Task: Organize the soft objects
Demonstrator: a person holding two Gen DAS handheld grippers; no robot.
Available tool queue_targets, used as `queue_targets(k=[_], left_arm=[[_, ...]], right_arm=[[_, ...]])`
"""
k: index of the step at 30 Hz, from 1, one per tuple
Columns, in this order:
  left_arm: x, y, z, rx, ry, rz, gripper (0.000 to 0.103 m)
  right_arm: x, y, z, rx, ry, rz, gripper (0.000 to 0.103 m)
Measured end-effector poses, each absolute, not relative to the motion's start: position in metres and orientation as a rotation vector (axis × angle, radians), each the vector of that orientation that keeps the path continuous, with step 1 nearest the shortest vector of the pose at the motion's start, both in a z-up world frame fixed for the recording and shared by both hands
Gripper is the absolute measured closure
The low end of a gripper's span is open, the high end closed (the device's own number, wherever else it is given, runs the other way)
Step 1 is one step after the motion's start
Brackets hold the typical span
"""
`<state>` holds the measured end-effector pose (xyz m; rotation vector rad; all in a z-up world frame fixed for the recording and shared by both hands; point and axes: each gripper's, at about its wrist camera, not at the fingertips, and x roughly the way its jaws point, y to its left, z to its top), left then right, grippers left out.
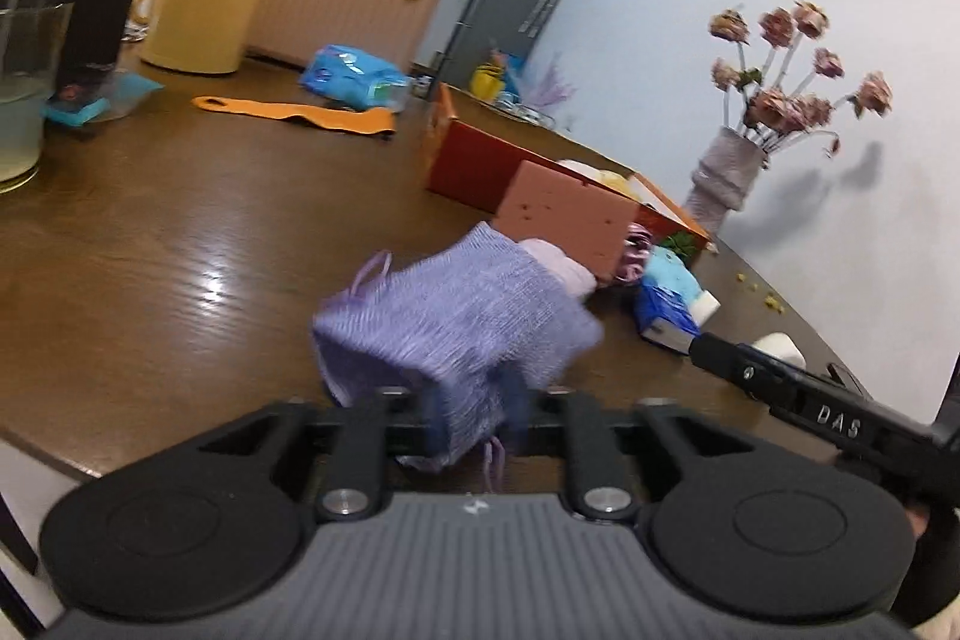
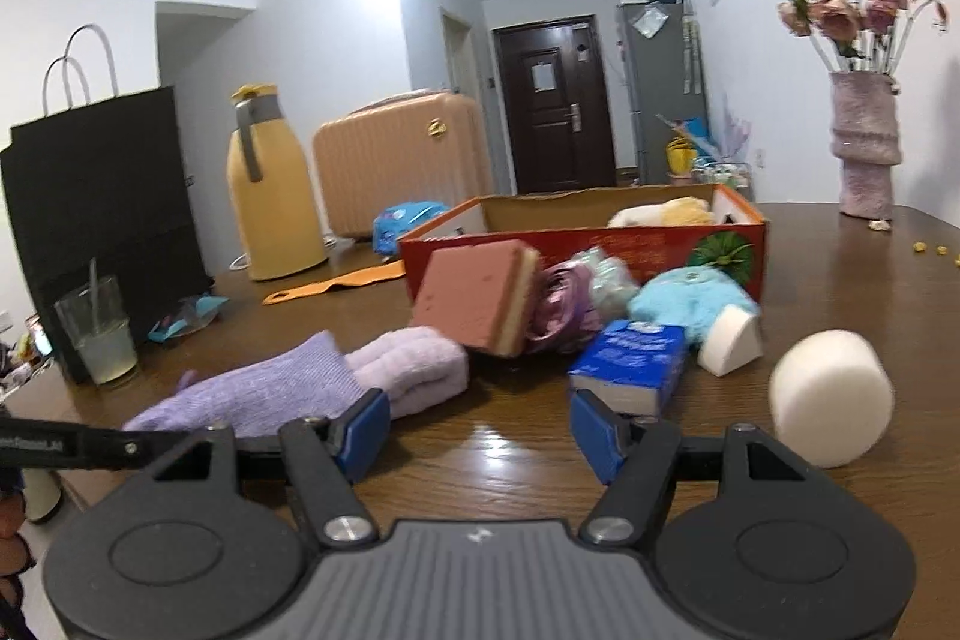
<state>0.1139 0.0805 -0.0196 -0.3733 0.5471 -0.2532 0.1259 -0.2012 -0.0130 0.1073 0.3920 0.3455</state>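
My left gripper (image 1: 474, 412) is shut on a purple knitted cloth (image 1: 456, 322) and holds it just above the table; the cloth also shows in the right wrist view (image 2: 258, 388). My right gripper (image 2: 480, 436) is open and empty above the table. Ahead of it lie a rolled lilac towel (image 2: 414, 370), a pink-and-yellow sponge (image 2: 480, 298) leaning on the red cardboard box (image 2: 600, 238), a blue tissue pack (image 2: 630, 364), a light blue plush (image 2: 690, 298), a white wedge sponge (image 2: 732, 340) and a white round sponge (image 2: 831, 394).
A glass of drink (image 2: 105, 334), a black paper bag (image 2: 102, 208), a yellow thermos (image 2: 270, 196) and a pink suitcase (image 2: 402, 160) stand at the left and back. A vase of flowers (image 2: 864, 142) stands at the back right. An orange strip (image 2: 336, 283) lies on the table.
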Motion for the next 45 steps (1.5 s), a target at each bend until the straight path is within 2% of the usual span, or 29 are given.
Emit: queue_targets(k=[1,7,9,11,13,17,19,21,24,27,34,37,39,41,42,43,45], left_arm=[[0.115,0.082,-0.02,-0.388,0.546,-0.242,0.047],[0.129,0.077,-0.025,-0.371,0.551,-0.195,0.047],[0.131,0.078,-0.027,-0.385,0.555,-0.201,0.055],[0.132,0.08,-0.028,-0.386,0.555,-0.215,0.077],[0.134,0.083,-0.03,-0.382,0.563,-0.227,0.085],[0.136,0.087,-0.032,-0.393,0.569,-0.237,0.09],[0.136,0.088,-0.033,-0.385,0.576,-0.232,0.093],[0.137,0.087,-0.035,-0.384,0.58,-0.236,0.094],[0.135,0.087,-0.035,-0.378,0.579,-0.243,0.096],[0.126,0.084,-0.027,-0.361,0.544,-0.281,0.098],[0.104,0.074,-0.006,-0.331,0.51,-0.435,0.098],[0.105,0.079,-0.016,-0.309,0.554,-0.37,0.095],[0.107,0.088,-0.022,-0.305,0.572,-0.275,0.086],[0.107,0.095,-0.022,-0.311,0.559,-0.206,0.062],[0.107,0.097,-0.02,-0.325,0.549,-0.18,0.056],[0.108,0.099,-0.019,-0.342,0.539,-0.17,0.05],[0.109,0.104,-0.017,-0.377,0.528,-0.173,0.047]], right_arm=[[0.128,-0.195,-0.013,0.098,0.395,0.362,0.036],[0.149,-0.165,-0.012,0.045,0.396,0.424,0.033],[0.158,-0.159,-0.01,0.037,0.396,0.436,0.032],[0.164,-0.154,-0.007,0.026,0.396,0.444,0.032],[0.168,-0.149,-0.006,0.021,0.401,0.462,0.032],[0.176,-0.133,-0.012,0.0,0.439,0.508,0.033],[0.177,-0.124,-0.017,-0.02,0.461,0.512,0.046],[0.179,-0.118,-0.021,-0.031,0.489,0.534,0.079],[0.175,-0.11,-0.025,-0.078,0.5,0.529,0.096],[0.167,-0.114,-0.02,-0.069,0.482,0.534,0.101],[0.132,-0.144,0.004,-0.03,0.433,0.572,0.101],[0.128,-0.155,0.004,-0.006,0.439,0.536,0.092],[0.13,-0.16,0.0,0.007,0.444,0.515,0.088],[0.135,-0.16,-0.002,0.023,0.449,0.509,0.081],[0.138,-0.157,-0.002,0.029,0.45,0.519,0.073],[0.141,-0.154,-0.002,0.038,0.449,0.536,0.07],[0.148,-0.146,-0.002,0.043,0.45,0.568,0.064]])
